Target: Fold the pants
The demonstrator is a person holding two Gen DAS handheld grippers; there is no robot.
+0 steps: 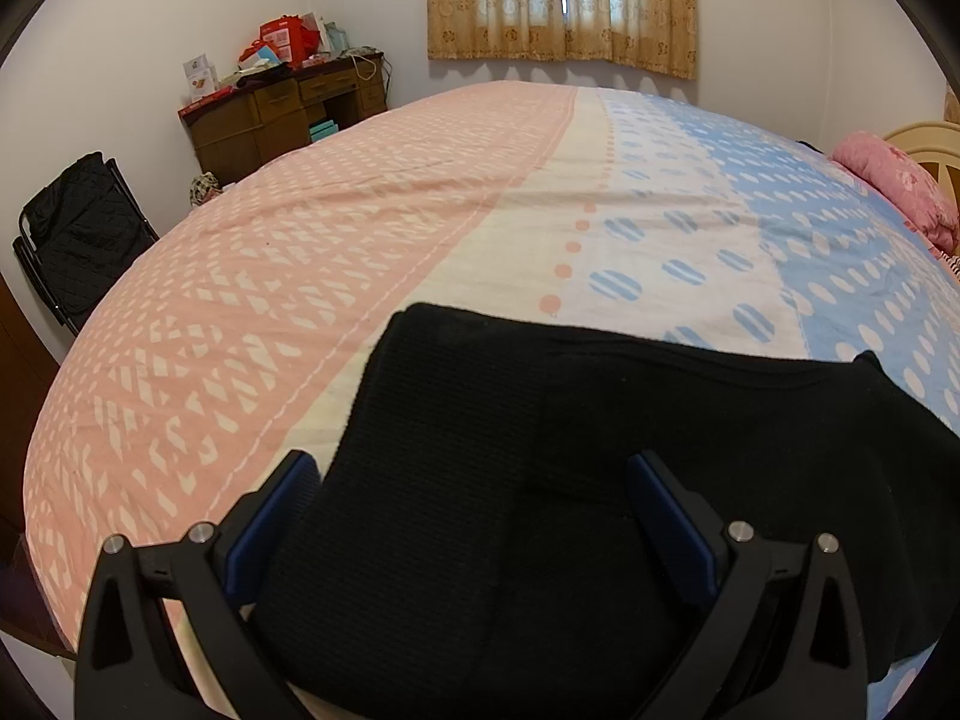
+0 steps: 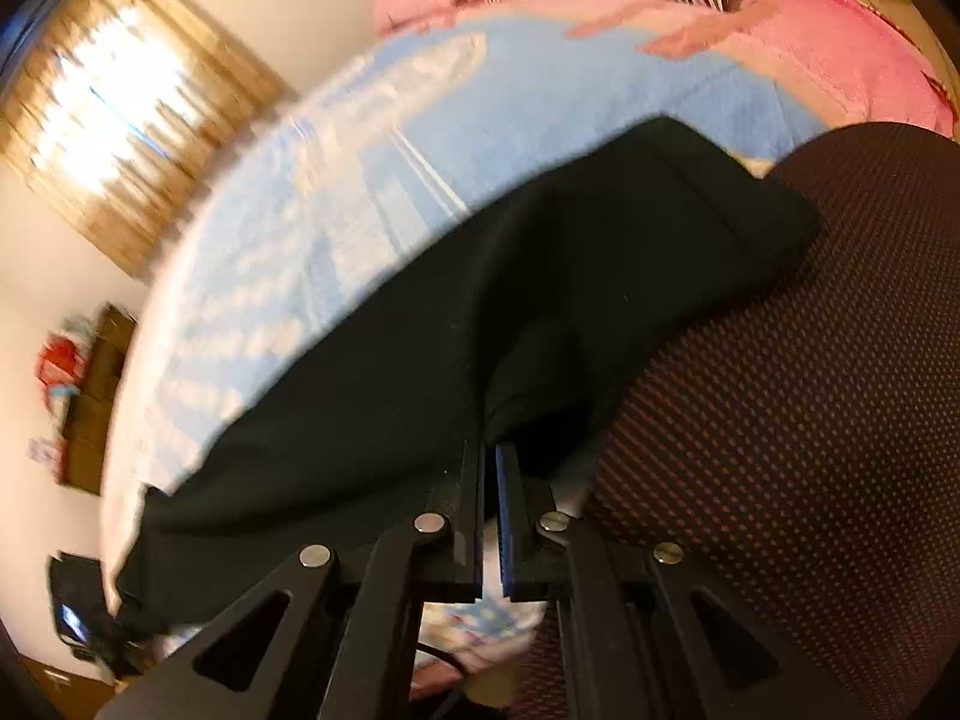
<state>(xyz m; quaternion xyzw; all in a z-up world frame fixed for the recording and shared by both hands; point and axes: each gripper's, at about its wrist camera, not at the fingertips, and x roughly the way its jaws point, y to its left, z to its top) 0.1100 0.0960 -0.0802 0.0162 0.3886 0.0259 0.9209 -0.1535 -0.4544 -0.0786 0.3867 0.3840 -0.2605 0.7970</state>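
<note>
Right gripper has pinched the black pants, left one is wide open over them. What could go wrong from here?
1. The right gripper pinches only a small bunch of the black pants, right at its tips; a quick pull might slip it free.
2. The left gripper is open with fabric lying between its fingers; lifting one-handed would probably drag the pants into a heap.
3. The dotted dark cloth sits beside the right pinch and could snag.
</note>
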